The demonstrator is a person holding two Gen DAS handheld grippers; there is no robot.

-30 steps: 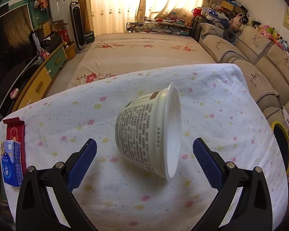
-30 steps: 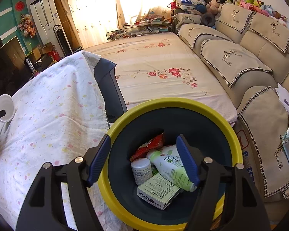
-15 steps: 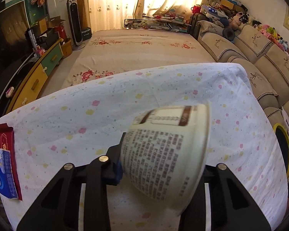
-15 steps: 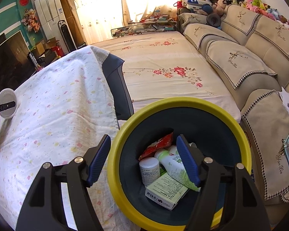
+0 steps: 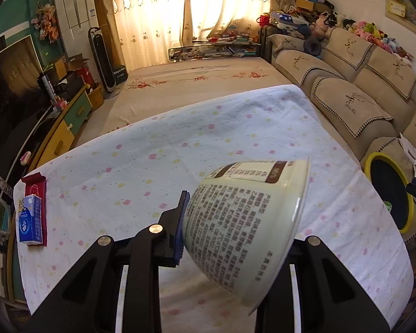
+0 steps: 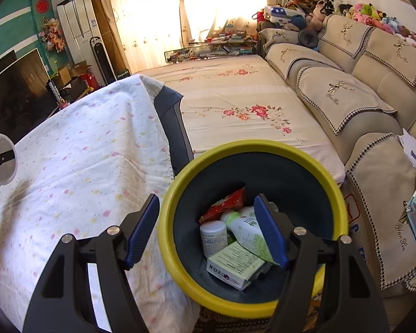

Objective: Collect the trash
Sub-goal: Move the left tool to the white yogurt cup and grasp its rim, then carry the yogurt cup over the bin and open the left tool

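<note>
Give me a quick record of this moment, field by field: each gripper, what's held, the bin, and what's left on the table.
left gripper: shut on the paper cup, lifted off the tablecloth
right gripper: open, empty, above the bin
bin contents: red wrapper, small jar, green bottle, carton
left on table: tissue pack on a red packet

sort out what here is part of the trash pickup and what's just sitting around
Part of the job:
- printed paper cup, clamped in the left tongs
- yellow-rimmed bin, already holding trash
- right tongs, open over the bin

Just lying about:
- blue tissue pack
- red packet under it
- sofa
- TV
</note>
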